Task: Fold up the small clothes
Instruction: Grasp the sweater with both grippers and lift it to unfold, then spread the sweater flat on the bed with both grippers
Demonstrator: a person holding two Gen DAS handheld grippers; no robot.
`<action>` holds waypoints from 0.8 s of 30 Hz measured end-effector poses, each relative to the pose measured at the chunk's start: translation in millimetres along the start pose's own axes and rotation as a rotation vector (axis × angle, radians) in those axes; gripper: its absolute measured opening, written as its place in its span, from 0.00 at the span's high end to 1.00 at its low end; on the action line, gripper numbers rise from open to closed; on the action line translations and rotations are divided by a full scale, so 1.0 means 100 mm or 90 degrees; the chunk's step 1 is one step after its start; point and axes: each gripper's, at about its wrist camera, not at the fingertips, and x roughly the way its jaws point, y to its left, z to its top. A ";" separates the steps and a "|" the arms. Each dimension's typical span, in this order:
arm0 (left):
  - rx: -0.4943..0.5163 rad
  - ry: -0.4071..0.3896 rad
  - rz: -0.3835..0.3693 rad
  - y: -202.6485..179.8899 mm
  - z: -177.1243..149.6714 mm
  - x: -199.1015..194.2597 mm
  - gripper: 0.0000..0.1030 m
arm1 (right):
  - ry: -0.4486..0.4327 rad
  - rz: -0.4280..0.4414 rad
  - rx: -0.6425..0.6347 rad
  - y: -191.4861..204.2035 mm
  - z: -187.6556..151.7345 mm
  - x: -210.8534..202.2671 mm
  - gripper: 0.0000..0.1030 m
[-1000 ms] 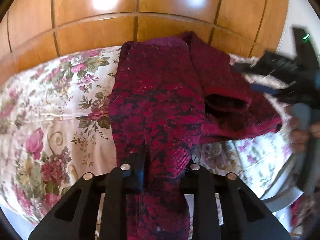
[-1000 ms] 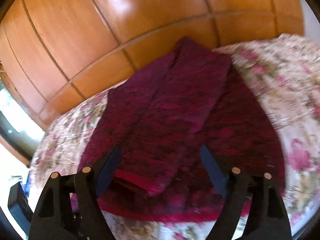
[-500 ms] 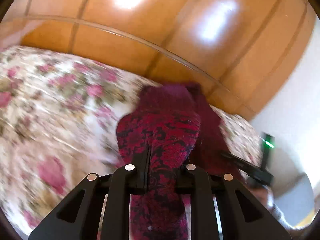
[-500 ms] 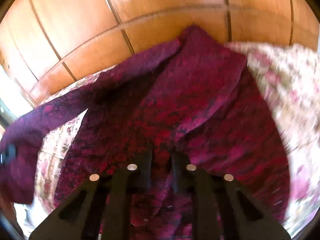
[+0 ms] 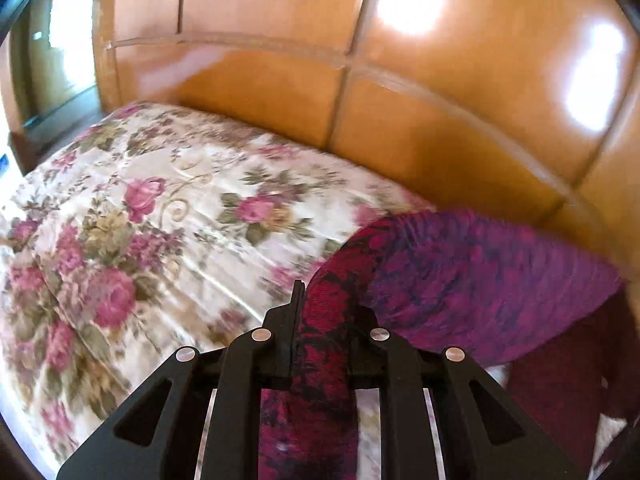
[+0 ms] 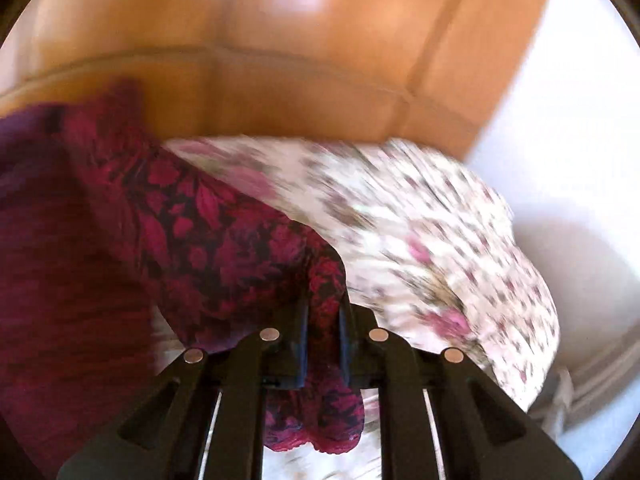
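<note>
Crimson knit garment [image 5: 480,280] pinched in left gripper [image 5: 326,320] and right gripper [image 6: 324,320]

The left gripper [image 5: 326,320] is pinching the red knit garment [image 5: 480,280] between closed fingers. The right gripper [image 6: 324,320] is clamping it likewise.
</note>
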 end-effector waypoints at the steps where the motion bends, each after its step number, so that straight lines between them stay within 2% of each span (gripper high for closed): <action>1: 0.001 0.006 0.019 0.00 0.04 0.07 0.84 | 0.028 -0.008 0.023 -0.12 0.01 0.16 0.89; 2: 0.000 0.010 0.037 0.02 0.05 0.10 0.81 | 0.047 -0.005 0.042 -0.21 0.03 0.27 0.89; 3: -0.003 0.012 0.049 0.03 0.06 0.11 0.68 | 0.068 0.000 0.070 -0.31 0.03 0.37 0.84; 4: -0.004 0.007 0.052 0.03 0.05 0.09 0.43 | 0.075 -0.001 0.084 -0.37 0.02 0.41 0.75; 5: -0.006 -0.005 0.056 0.03 0.05 0.04 0.30 | 0.076 -0.005 0.094 -0.42 0.01 0.44 0.71; 6: -0.013 -0.039 0.060 0.07 0.01 -0.05 0.18 | 0.067 -0.004 0.105 -0.49 -0.02 0.41 0.59; 7: -0.016 -0.062 0.058 0.08 -0.04 -0.14 0.18 | 0.060 0.000 0.111 -0.53 -0.03 0.37 0.37; 9: -0.007 -0.069 0.039 0.08 -0.14 -0.29 0.18 | 0.033 -0.005 0.115 -0.61 -0.10 0.22 0.26; 10: -0.007 -0.068 0.020 0.07 -0.21 -0.37 0.18 | 0.027 -0.004 0.113 -0.59 -0.11 0.15 0.26; 12: -0.009 -0.056 -0.055 0.04 -0.41 -0.52 0.18 | 0.010 0.016 0.116 -0.58 -0.17 -0.06 0.24; 15: 0.016 0.020 -0.198 -0.10 -0.77 -0.57 0.18 | -0.008 0.107 0.129 -0.51 -0.30 -0.39 0.22; 16: 0.026 0.048 -0.243 -0.16 -0.90 -0.58 0.20 | -0.002 0.166 0.136 -0.45 -0.37 -0.46 0.20; 18: 0.043 0.111 -0.332 -0.31 -1.20 -0.58 0.21 | 0.045 0.312 0.137 -0.27 -0.54 -0.54 0.20; 20: 0.043 0.163 -0.396 -0.43 -1.46 -0.57 0.22 | 0.075 0.384 0.127 -0.11 -0.68 -0.57 0.20; 22: 0.041 0.209 -0.439 -0.54 -1.70 -0.56 0.28 | 0.117 0.449 0.118 0.12 -0.83 -0.58 0.21; 24: 0.024 0.258 -0.474 -0.63 -1.91 -0.52 0.37 | 0.149 0.471 0.096 0.35 -0.96 -0.58 0.26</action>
